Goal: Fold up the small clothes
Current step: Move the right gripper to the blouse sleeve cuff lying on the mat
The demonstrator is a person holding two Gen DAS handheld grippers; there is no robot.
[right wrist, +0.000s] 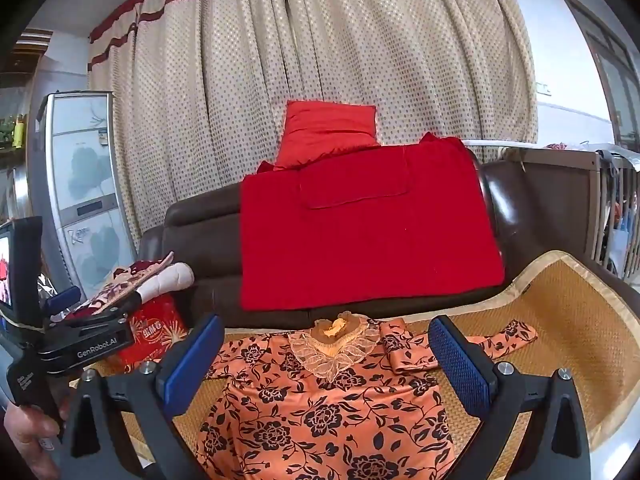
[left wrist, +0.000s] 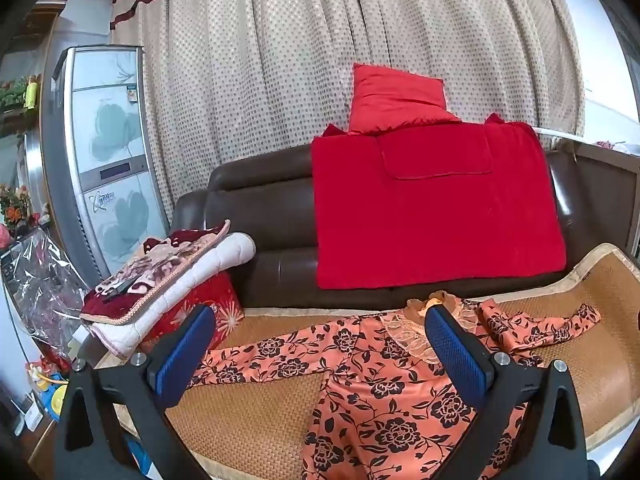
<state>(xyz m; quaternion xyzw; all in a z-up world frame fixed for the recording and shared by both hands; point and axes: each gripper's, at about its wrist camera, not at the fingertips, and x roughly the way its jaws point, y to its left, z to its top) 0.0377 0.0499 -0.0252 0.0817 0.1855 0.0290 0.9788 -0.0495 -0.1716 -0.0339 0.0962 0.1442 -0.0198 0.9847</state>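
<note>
- Both sets of jaws stand wide apart with nothing between the pads: the left gripper (left wrist: 320,348) and the right gripper (right wrist: 326,354) each hover above the seat, tilted a little downward.
- At far left, a folded quilt stack (left wrist: 168,276) rests on a red box at the end of the sofa, well apart from the work.
- Next comes the garment's left sleeve (left wrist: 256,354), stretched flat toward that stack over the woven mat (left wrist: 256,412).
- In the middle lies the orange floral top (right wrist: 328,416), spread face up, its lace collar (right wrist: 334,348) toward the sofa back and the red blanket (right wrist: 360,236).
- On the right, the other sleeve (right wrist: 460,350) is rumpled and partly doubled over near the shoulder.
- Nothing looks folded yet, so the step in hand seems to be the first grasp.
- To do it well, I would smooth the rumpled right sleeve first, then pinch only one layer at a shoulder and a cuff.
- Slippery-looking fabric may slide on the mat, so lift low and lay each sleeve across the chest squarely before halving the body.
</note>
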